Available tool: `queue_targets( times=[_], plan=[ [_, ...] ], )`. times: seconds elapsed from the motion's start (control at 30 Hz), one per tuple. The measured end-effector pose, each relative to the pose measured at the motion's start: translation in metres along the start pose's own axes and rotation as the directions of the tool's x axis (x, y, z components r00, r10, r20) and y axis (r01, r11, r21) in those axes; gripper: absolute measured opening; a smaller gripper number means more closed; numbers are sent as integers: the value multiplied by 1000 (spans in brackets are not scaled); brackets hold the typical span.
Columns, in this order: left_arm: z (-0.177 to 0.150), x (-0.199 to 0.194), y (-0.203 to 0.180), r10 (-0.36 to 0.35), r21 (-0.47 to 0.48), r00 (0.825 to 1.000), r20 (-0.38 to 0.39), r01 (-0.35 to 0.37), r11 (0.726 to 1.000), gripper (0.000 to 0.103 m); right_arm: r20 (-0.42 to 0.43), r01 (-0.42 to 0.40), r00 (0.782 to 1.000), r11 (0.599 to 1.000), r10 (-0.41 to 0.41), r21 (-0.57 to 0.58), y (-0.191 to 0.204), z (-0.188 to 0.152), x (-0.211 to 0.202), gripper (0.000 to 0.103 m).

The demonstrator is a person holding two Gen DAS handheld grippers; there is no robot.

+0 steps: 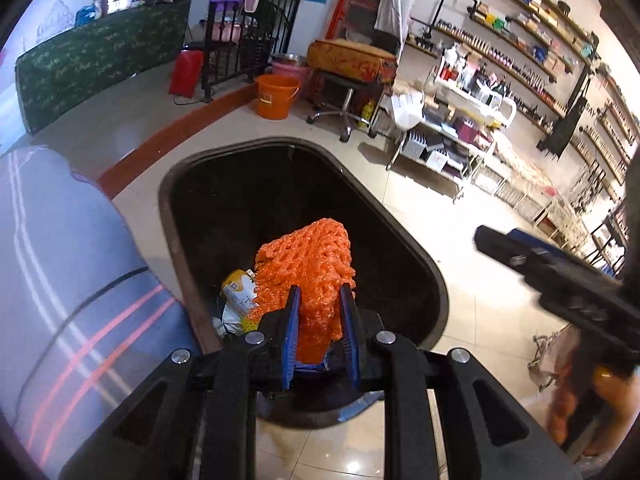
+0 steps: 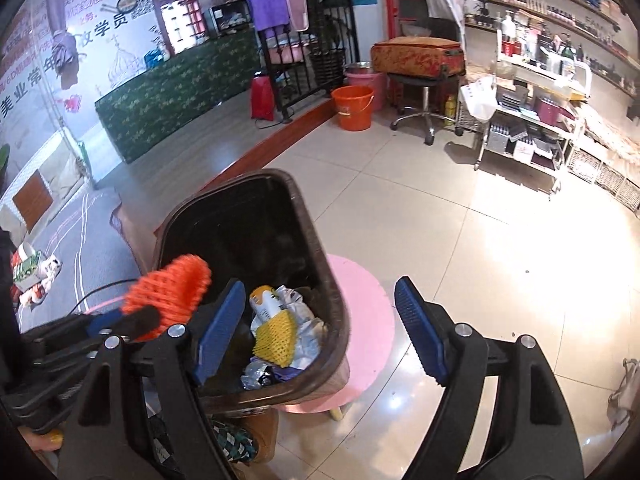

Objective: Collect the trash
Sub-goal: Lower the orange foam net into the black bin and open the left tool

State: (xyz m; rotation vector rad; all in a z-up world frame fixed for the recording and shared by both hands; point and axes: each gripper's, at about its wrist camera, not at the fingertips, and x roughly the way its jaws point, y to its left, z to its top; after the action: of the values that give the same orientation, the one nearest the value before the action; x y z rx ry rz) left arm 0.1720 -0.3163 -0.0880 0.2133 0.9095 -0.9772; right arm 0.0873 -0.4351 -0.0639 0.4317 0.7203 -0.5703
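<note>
My left gripper (image 1: pixel 319 300) is shut on an orange foam fruit net (image 1: pixel 310 264) and holds it over the mouth of a dark brown trash bin (image 1: pixel 404 240). In the right wrist view the same orange net (image 2: pixel 168 292) shows at the bin's (image 2: pixel 320 240) left rim, blurred, with the left gripper's black fingers under it. The bin holds a yellow foam net (image 2: pixel 276 336), a yellow-white drink carton (image 2: pixel 264 300) and crumpled wrappers. My right gripper (image 2: pixel 320 332) stands open above the bin's near right side with nothing between its blue pads (image 2: pixel 420 336). That right gripper (image 1: pixel 560 280) appears at the right edge of the left wrist view.
The bin stands on a pink round stool (image 2: pixel 368 320) on a glossy tiled floor. A grey striped cloth surface (image 1: pixel 60 260) lies to the left. Further off are an orange bucket (image 2: pixel 353 107), a swivel stool with a suitcase (image 2: pixel 420 80) and white shelf carts (image 2: pixel 532 128).
</note>
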Motion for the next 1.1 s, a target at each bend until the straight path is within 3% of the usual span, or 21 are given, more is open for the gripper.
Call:
queue_targets(
  times=[0.3,0.37,0.43,0.6,0.8,1.1],
  plan=[
    [2,38,-8,-3,29,994,-107,6,1000,21,38,0,999,999,-1,36,-13,6,-10,78],
    [3,42,-10,5,36,992,-124,-1,999,34,41,1,999,999,-3,41,-14,5,-11,78],
    [4,41,-10,14,21,994,-111,-12,1000,68,44,6,999,999,-8,48,-17,5,-12,78],
    [3,30,-8,-13,-7,998,-59,13,1000,85,69,19,997,997,-25,78,-27,7,-17,81],
    [1,14,-6,-51,-68,998,-25,49,997,91,84,39,995,991,-50,131,-38,11,-18,87],
    [-3,-37,-7,-54,-52,996,64,57,997,96,64,25,997,990,-34,138,-34,11,-12,89]
  ],
)
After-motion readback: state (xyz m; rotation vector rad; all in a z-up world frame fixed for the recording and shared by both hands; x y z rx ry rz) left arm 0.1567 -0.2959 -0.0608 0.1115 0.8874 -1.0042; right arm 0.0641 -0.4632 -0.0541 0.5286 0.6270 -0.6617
